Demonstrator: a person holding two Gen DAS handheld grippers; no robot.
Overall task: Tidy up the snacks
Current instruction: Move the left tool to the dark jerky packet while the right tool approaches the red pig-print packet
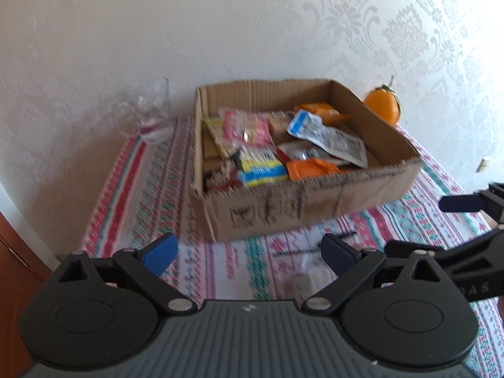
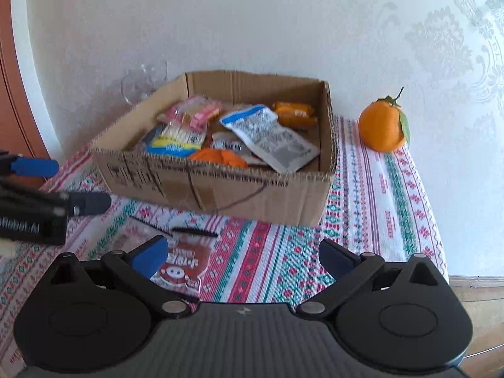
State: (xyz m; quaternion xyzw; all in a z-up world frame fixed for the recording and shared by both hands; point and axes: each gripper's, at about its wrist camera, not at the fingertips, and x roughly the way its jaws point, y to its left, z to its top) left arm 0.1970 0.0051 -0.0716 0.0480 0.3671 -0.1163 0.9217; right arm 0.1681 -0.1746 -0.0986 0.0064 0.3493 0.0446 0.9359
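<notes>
Right wrist view: both claws spread wide and empty before the cardboard box (image 2: 220,186) of snacks

Left gripper (image 1: 249,252) and right gripper (image 2: 242,256) each hold nothing, hovering over the patterned tablecloth (image 2: 362,204); the box sits against the wall, packed with packets, a white-and-blue pouch (image 2: 271,135) on top; one red snack packet (image 2: 186,267) lies on the cloth just before the box, under the right gripper's blue finger (image 2: 149,256); an orange (image 2: 382,126) stands right of the box, a clear glass vessel (image 1: 148,110) left
</notes>
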